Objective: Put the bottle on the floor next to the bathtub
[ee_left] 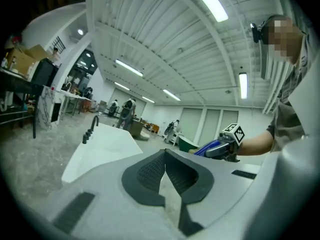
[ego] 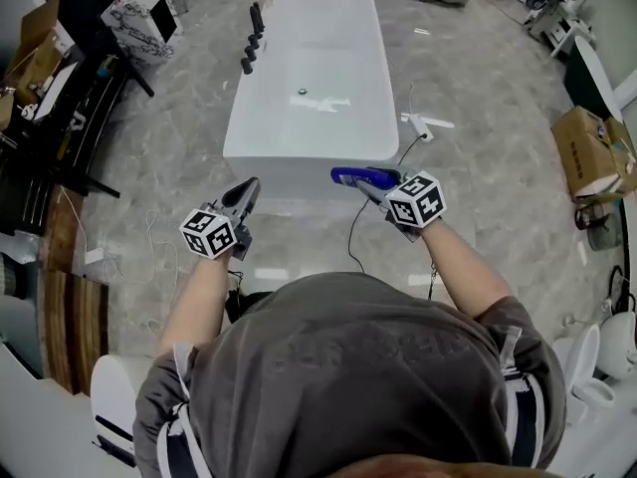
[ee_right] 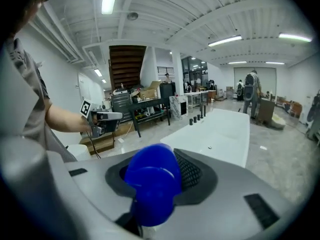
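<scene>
Fingers of the right gripper (ego: 376, 183) clamp the blue bottle (ego: 350, 176), held roughly level in the air over the near end of the bathtub (ego: 309, 78). Bare floor (ego: 478, 167) lies below, to its right. The left gripper (ego: 242, 199) is pinched together, empty.

Grey marbled tile floor (ego: 478, 167) fills the head view, with a white bathtub (ego: 309, 172) at upper centre, dark tables (ego: 85, 118) along the left edge and a cardboard box (ego: 592, 152) at right. The gripper views show a white ribbed ceiling (ee_left: 150, 34) with long strip lights (ee_left: 207, 1).
</scene>
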A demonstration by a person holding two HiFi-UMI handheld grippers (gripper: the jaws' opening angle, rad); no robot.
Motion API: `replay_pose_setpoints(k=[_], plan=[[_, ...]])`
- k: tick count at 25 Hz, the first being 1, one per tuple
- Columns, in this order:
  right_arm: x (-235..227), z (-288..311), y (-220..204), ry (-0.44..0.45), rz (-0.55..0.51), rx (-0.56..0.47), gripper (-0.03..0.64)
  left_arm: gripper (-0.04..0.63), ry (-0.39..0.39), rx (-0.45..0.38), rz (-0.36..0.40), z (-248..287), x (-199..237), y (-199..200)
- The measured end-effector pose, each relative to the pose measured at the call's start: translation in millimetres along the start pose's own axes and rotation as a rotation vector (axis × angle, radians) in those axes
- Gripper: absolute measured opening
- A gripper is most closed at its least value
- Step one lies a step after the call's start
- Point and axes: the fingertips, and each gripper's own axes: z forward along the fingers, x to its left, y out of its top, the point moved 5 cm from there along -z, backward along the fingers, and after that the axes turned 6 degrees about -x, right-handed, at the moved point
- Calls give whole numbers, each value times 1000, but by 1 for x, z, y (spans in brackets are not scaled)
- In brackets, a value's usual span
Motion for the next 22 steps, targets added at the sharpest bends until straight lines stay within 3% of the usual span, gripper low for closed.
replay_pose_setpoints(k=[2,5,13,18,22], plan=[[-26,-36,-12,-20,20,13,132,6,-32,19,-4,23,-41,-6],[-50,-60,-24,-54,61,34,132,6,-45,21,-30,39,-63,-13],[-53,-19,-27,-125,67,130,132,6,-69,53,-64,38,-6,-32],[-80,-2,-42,-149,-1,222,132,6,-126,141,-27,66,5,-62],[-114,13,-78,-105,-61,319,132,6,-139,218,-4,102,-2,-105]])
